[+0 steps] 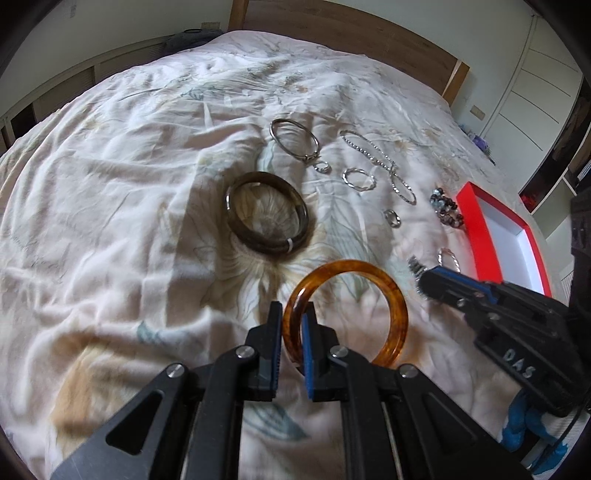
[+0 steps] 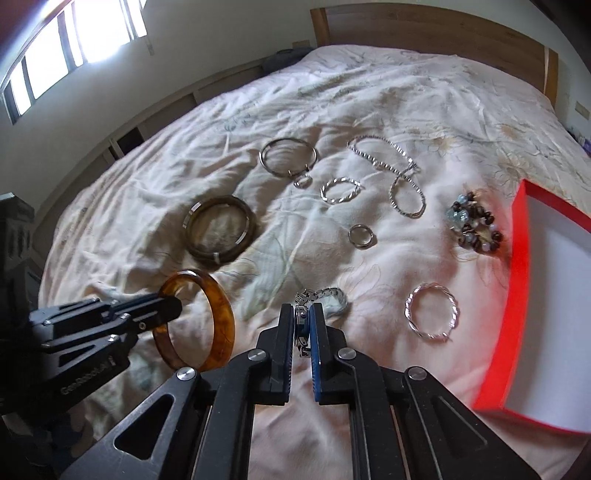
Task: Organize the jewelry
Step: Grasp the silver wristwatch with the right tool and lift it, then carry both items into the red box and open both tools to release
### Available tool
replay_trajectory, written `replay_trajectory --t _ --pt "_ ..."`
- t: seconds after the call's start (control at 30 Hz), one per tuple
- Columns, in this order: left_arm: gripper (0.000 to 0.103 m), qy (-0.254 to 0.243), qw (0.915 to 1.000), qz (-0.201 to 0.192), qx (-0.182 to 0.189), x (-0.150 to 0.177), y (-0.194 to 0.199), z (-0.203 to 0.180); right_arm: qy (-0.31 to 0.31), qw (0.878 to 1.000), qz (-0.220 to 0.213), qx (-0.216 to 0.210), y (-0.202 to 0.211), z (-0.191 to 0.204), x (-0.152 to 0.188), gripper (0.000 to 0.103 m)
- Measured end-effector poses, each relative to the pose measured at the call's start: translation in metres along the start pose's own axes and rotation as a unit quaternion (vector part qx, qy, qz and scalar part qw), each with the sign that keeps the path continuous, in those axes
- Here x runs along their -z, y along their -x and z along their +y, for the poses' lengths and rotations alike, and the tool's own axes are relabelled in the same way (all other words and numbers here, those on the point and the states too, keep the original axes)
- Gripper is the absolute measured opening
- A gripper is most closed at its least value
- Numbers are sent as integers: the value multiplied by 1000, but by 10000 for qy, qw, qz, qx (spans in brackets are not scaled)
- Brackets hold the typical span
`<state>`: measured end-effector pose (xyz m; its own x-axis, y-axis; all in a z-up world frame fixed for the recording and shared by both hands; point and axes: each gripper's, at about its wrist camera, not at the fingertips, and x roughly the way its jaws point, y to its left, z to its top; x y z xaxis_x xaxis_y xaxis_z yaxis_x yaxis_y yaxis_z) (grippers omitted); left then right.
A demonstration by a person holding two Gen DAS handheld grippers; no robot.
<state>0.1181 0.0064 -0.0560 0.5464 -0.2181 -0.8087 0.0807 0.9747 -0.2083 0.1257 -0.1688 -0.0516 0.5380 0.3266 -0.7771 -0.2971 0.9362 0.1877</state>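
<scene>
My left gripper point(image 1: 293, 314) is shut on the rim of an amber bangle point(image 1: 391, 295), which hangs upright just above the bedspread. The right wrist view shows that same gripper point(image 2: 173, 306) and bangle point(image 2: 221, 314) at the lower left. My right gripper point(image 2: 301, 313) is shut on a silver link bracelet point(image 2: 332, 294); its loose end trails onto the cover. In the left wrist view the right gripper point(image 1: 421, 278) sits at the right with links point(image 1: 414, 264) sticking out of its tip. A red box point(image 2: 517, 266) with a white inside lies open at the right.
Spread on the floral bedspread are a dark bangle point(image 2: 207, 256), a thin silver bangle point(image 2: 266, 164), a silver chain point(image 2: 373, 158), a small ring point(image 2: 360, 236), a twisted silver bracelet point(image 2: 454, 306) and a beaded bracelet point(image 2: 476, 225) beside the box. A wooden headboard point(image 2: 424, 29) closes the far end.
</scene>
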Motion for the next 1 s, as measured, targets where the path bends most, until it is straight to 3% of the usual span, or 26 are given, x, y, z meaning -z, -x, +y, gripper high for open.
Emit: replay_trajectory --t 0.27,0.53,0.73,1.0 --pt "9 -164 9998 -133 69 1 35 -23 -148 9986 -505 69 60 -6 1 9" --pt "9 -619 9962 -294 542 -24 53 -90 -567 9911 -1078 535 124 -65 -1 9" --pt "9 -1070 9904 -177 851 -42 29 -162 -1037 9829 -1160 981 141 -133 10 9" --pt "9 -1576 9832 257 883 -41 -43 -242 -1534 9762 -779 1317 118 -206 38 9"
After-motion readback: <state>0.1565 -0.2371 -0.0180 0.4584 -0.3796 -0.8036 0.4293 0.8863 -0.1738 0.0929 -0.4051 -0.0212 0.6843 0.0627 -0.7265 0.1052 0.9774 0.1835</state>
